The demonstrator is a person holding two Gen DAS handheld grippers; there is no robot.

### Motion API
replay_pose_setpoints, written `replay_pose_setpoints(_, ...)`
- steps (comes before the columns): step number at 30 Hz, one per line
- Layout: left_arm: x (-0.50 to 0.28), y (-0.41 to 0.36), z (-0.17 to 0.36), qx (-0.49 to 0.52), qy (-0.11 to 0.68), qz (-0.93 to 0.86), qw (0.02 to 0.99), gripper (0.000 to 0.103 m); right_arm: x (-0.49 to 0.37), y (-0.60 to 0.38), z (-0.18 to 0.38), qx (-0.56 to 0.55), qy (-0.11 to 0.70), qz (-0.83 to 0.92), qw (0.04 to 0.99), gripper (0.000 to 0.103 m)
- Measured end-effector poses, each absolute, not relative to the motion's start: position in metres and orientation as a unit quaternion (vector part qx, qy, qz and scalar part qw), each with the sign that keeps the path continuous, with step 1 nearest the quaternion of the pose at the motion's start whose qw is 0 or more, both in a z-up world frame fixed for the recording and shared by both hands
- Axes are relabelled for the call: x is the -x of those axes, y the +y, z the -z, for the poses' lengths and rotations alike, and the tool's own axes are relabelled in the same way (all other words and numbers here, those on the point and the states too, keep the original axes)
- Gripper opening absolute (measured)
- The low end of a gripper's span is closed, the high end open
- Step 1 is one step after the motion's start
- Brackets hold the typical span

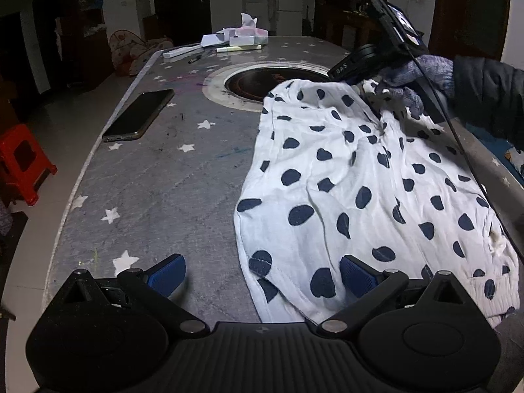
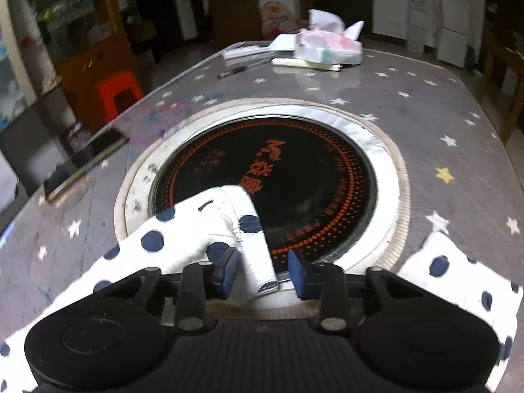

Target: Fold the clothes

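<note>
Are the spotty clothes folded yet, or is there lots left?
Not yet. The polka-dot garment lies crumpled on the star-patterned table, with no neat fold showing. The right tongs have a strip of its cloth between them; the left tongs are open at its near edge. All the folding is left.

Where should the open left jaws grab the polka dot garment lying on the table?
Grip the polka dot garment at its stitched near-left corner, coming from the left over bare table. That hem lies flat between the left gripper jaws.
</note>
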State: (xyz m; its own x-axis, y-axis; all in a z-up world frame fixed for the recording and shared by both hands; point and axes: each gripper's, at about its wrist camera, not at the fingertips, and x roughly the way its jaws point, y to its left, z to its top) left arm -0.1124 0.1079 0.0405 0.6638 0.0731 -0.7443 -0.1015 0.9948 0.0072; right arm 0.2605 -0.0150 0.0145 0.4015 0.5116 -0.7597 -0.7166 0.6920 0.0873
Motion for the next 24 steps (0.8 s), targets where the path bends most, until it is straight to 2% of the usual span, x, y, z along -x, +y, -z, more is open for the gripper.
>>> replay_pose_setpoints(1,0.112,0.107,-0.039,0.019,0.409,-0.044,0.911,0.098,-0.259,-0.011,-0.015,0.143,0.399,-0.372,0.826,0.017)
replay_pose_setpoints(4,0.113,0.105,-0.035,0.015,0.414,-0.038,0.909,0.095,-0.251,0.003,-0.02,0.226,0.354,-0.35,0.837,0.014)
replay_pose_setpoints(6,0.114,0.104,-0.033,0.013,0.417,-0.036,0.908,0.095,-0.244,0.014,-0.027,0.289,0.299,-0.321,0.851,0.004)
replay_pose_setpoints(8,0.114,0.105,-0.032,0.016,0.418,-0.037,0.908,0.095,-0.244,0.018,-0.036,0.307,0.257,-0.291,0.869,0.005)
replay_pose_setpoints(11,0.116,0.107,-0.032,0.021,0.416,-0.04,0.908,0.095,-0.25,0.016,-0.057,0.26,0.258,-0.283,0.886,0.008)
replay_pose_setpoints(18,0.122,0.11,-0.036,0.032,0.409,-0.035,0.911,0.092,-0.241,0.023,-0.045,0.155,0.377,-0.385,0.828,0.031)
replay_pose_setpoints(21,0.127,0.112,-0.041,0.045,0.403,-0.032,0.913,0.092,-0.239,0.032,-0.033,0.12,0.409,-0.407,0.808,0.032)
replay_pose_setpoints(24,0.132,0.114,-0.042,0.051,0.402,-0.035,0.914,0.092,-0.235,0.046,-0.025,0.116,0.426,-0.414,0.796,0.037)
